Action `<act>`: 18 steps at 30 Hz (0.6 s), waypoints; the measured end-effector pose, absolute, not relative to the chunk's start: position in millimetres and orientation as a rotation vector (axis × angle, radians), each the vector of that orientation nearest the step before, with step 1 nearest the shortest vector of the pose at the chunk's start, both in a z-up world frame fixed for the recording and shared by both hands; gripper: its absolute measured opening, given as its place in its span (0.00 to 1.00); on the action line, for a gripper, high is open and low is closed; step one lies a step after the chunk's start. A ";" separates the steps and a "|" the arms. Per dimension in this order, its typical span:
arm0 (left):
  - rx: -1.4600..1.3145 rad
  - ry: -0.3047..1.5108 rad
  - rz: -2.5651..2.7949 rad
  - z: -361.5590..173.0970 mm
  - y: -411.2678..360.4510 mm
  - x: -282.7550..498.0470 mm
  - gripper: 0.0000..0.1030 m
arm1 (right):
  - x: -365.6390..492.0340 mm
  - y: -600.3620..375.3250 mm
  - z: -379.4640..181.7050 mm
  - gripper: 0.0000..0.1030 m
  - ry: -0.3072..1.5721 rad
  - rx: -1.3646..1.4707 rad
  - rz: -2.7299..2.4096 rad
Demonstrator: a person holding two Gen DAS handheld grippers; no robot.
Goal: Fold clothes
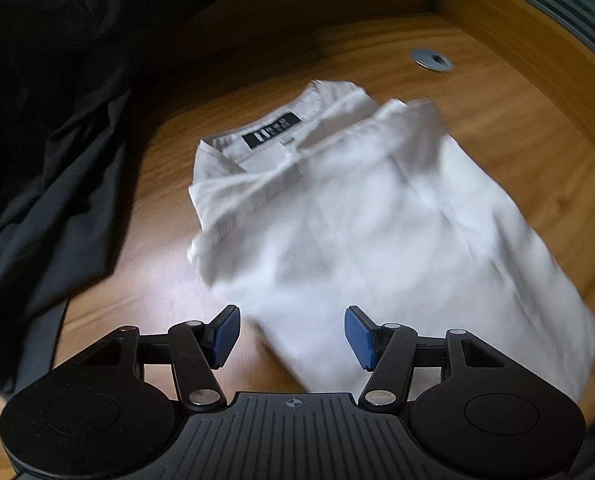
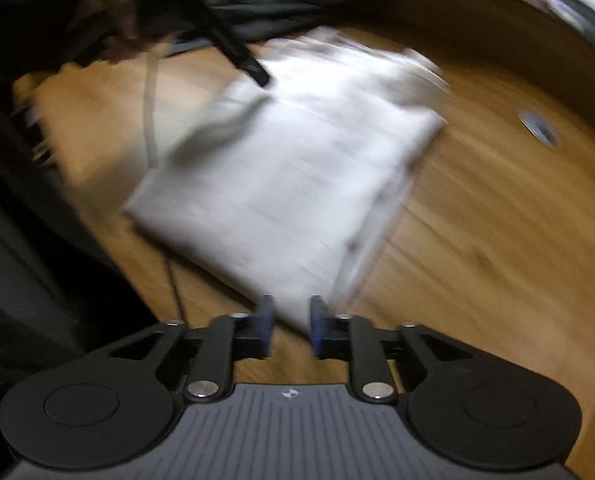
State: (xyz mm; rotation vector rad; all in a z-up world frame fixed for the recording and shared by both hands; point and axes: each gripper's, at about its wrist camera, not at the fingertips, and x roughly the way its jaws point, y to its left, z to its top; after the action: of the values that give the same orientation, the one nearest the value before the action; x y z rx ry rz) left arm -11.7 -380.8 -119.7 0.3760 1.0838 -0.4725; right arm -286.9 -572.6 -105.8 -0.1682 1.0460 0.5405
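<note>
White shirt [image 1: 357, 216] lies folded on the worktop [image 1: 497, 128], soft and limp, best pinched at its near hem, left gripper [image 1: 292, 336] jaws wide, right gripper [image 2: 291, 326] jaws narrow, both empty.

A white shirt [image 1: 361, 216] with a black neck label [image 1: 272, 130] lies on the orange-brown wood-grain desk [image 1: 497, 128]; dark grey cloth [image 1: 49, 184] at nine o'clock.

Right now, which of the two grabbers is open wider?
The left gripper: there is a big gap between its blue pads. The right gripper has its pads much closer together, with only a narrow gap, at the white shirt's corner.
</note>
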 end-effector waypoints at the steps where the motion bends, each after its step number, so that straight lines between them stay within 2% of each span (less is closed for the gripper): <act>1: 0.389 1.079 -0.475 -117.0 -379.8 -21.0 0.59 | -279.7 -569.0 -104.7 0.28 1.031 -0.199 0.593; 5: 0.406 1.080 -0.468 -109.8 -375.4 -51.1 0.59 | -263.5 -545.2 -100.8 0.29 0.966 -0.353 0.799; 9: 0.364 1.108 -0.453 -103.1 -370.1 -75.4 0.59 | -254.2 -527.7 -99.4 0.41 0.912 -0.502 0.931; 18: 0.289 1.159 -0.458 -92.3 -366.3 -127.8 0.63 | -261.3 -507.1 -116.8 0.46 0.872 -0.745 1.053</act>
State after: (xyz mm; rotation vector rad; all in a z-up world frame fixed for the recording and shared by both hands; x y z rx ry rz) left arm -127.8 -366.3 -92.3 0.2895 1.1589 -0.4576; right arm -261.3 -507.1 -116.8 -0.7449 0.8722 1.0534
